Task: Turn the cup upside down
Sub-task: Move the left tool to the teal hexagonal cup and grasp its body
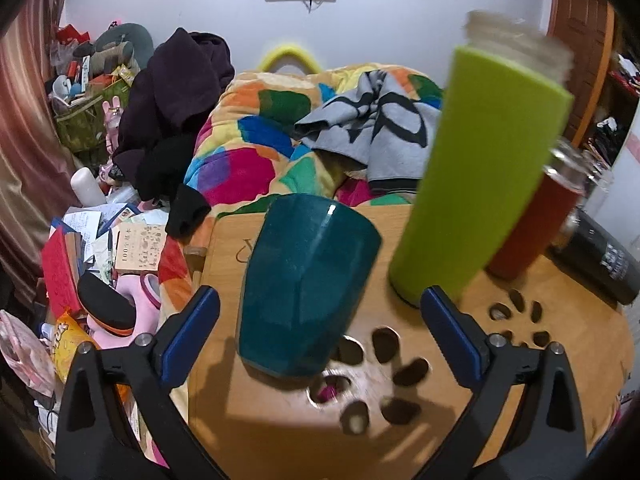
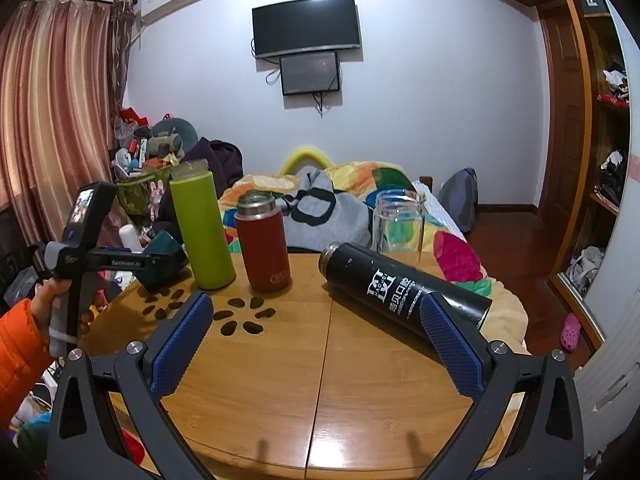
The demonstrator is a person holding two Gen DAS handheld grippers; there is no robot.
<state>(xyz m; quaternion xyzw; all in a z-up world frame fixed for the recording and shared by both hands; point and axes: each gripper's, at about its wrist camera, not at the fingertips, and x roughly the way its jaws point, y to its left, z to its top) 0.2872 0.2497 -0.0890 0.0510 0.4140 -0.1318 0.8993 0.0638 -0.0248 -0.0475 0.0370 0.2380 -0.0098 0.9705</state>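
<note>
The cup (image 1: 306,284) is dark teal and glossy, with a faceted wall that is widening toward one end. It is sitting straight ahead of the left gripper (image 1: 320,308), between its two spread fingers and touching neither. It is leaning, its broader end pointing up and away from the gripper. Whether it is resting on the bench (image 1: 280,432) is not clear.

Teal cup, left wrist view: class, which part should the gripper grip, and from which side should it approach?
Grip the teal cup across its mid-wall, coming from the near side, where the open left gripper already straddles it. Its flattish facets give the pads seats, and it looks tilted, so probably match that lean. The green bottle crowds its right side.
</note>
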